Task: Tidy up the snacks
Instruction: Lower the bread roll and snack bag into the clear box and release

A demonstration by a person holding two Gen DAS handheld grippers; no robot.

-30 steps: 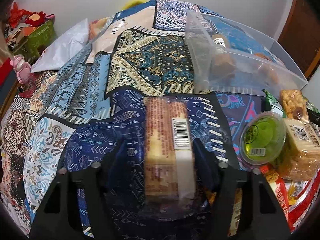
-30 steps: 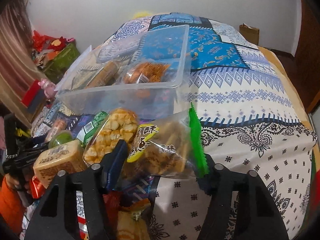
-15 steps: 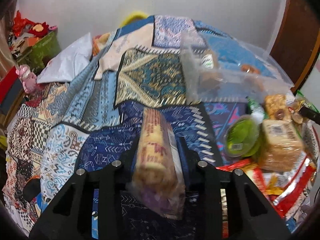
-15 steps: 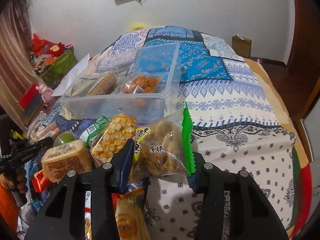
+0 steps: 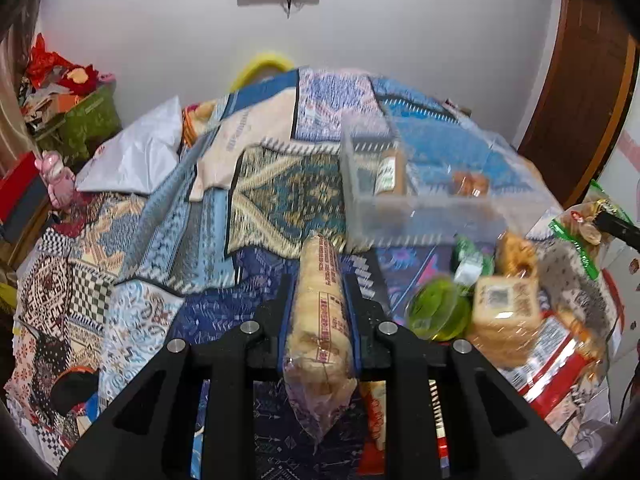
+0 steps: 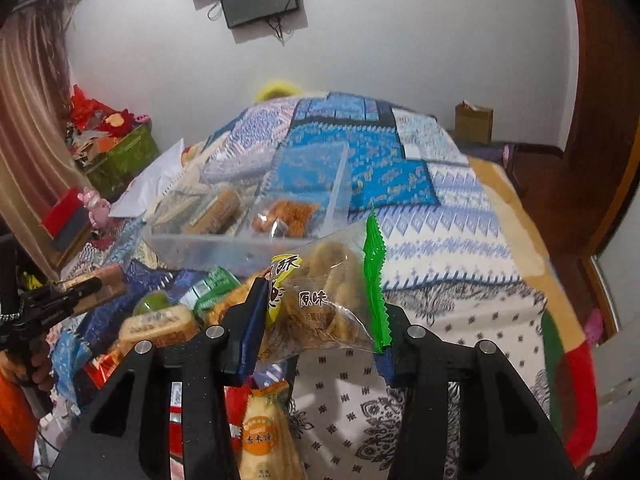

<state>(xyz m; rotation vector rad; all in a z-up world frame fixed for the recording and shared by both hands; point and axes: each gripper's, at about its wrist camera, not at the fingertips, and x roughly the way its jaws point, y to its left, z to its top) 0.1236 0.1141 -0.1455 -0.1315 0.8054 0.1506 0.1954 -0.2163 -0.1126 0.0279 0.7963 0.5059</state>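
My left gripper point(image 5: 318, 300) is shut on a long clear-wrapped biscuit pack point(image 5: 320, 308) and holds it above the patterned bedspread. My right gripper point(image 6: 320, 320) is shut on a clear snack bag with a green edge point(image 6: 332, 300), lifted above the snack pile. A clear plastic bin point(image 5: 420, 208) with a few snacks inside lies ahead; it also shows in the right wrist view point(image 6: 240, 240). The left gripper with its pack shows at the left of the right wrist view point(image 6: 64, 300).
A pile of snacks lies on the bed: a green jelly cup point(image 5: 438, 312), a wrapped cake point(image 5: 504, 308), red packets point(image 5: 560, 352) and a yellow pack point(image 6: 264, 436). A white bag point(image 5: 136, 156) lies far left. A wooden door point(image 5: 580, 92) stands right.
Both grippers have closed on their packs and lifted them off the bed. The views have tilted up, showing more of the wall.
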